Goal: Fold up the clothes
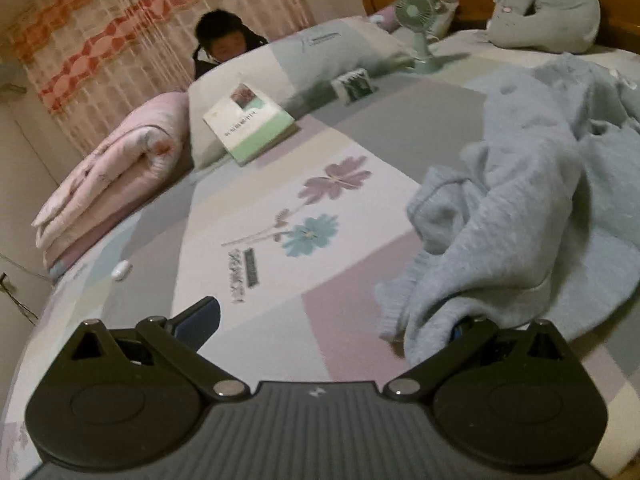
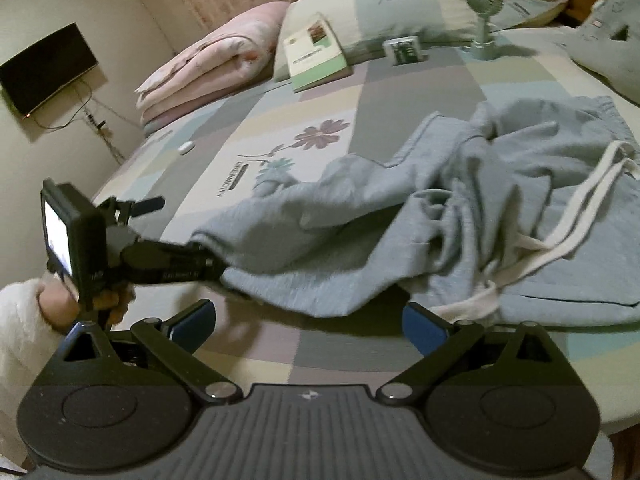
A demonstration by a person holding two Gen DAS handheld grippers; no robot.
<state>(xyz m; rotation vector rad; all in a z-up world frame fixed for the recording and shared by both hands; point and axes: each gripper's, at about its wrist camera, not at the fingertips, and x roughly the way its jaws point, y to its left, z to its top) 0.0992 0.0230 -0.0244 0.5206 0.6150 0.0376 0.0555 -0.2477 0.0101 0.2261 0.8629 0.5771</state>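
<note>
Sweatpants point(image 2: 460, 208) lie crumpled just beyond right gripper's point(image 2: 308, 326) spread fingers.

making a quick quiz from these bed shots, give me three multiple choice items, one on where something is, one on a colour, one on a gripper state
1. Where does the book lie?
A. leaning on the pillow
B. on the grey garment
C. on the floor

2. What colour is the garment's drawstring?
A. black
B. red
C. white

3. How does the right gripper stand?
A. shut on the fan
B. open, nothing between its fingers
C. shut on the book

Answers:
1 A, the book's far edge rests against the pillow at the head of the bed.
2 C, the white cord lies across the grey garment.
3 B, both blue pads are wide apart over bare sheet, short of the fabric.
</note>
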